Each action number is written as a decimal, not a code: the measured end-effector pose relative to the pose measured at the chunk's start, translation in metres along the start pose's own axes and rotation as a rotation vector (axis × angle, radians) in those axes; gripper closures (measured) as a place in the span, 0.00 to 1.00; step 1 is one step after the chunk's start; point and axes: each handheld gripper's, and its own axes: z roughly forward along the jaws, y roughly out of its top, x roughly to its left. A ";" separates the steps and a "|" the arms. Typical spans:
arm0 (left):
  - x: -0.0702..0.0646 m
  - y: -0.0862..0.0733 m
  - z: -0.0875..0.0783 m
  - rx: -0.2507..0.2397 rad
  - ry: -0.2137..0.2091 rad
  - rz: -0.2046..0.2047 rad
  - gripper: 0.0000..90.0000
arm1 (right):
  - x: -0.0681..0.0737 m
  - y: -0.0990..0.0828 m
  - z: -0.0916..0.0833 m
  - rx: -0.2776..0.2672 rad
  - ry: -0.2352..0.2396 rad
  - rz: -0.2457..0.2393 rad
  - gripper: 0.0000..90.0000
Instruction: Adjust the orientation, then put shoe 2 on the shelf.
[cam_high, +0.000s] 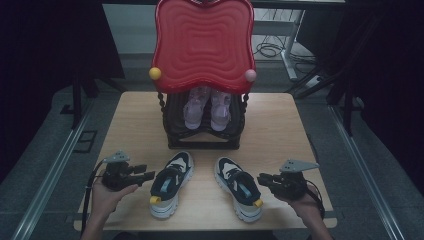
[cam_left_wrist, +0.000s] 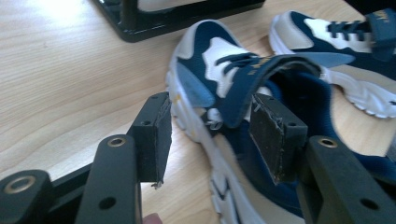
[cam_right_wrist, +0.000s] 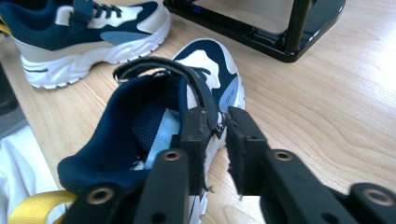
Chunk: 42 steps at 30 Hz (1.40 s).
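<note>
On the table (cam_high: 125, 120), two navy-and-white sneakers (cam_high: 172, 183), straps raised; left tongs (cam_left_wrist: 210, 140) apart astride one, right tongs (cam_right_wrist: 217, 154) slightly apart.

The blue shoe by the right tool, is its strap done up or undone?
Undone. The strap arches loose above the open shoe, and its free end hangs down the shoe's side by the right tool.

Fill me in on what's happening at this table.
A person holds a hand-held gripper in each hand beside a pair of navy and white sneakers on the wooden table. The left hand-held gripper stands open around the side wall of the left sneaker. The right hand-held gripper, its jaws a narrow gap apart, is at the side wall of the right sneaker. Behind, a black shoe rack holds pink shoes.
</note>
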 end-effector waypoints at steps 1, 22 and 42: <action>-0.003 0.000 -0.002 -0.001 -0.001 0.005 0.54 | -0.001 0.000 -0.001 -0.007 0.005 0.004 0.83; -0.019 0.007 0.002 0.025 -0.019 0.034 0.53 | -0.006 0.010 0.013 -0.016 0.053 0.019 0.61; -0.028 0.014 0.028 0.118 0.069 0.030 0.55 | 0.000 0.019 0.035 0.080 0.062 -0.029 0.64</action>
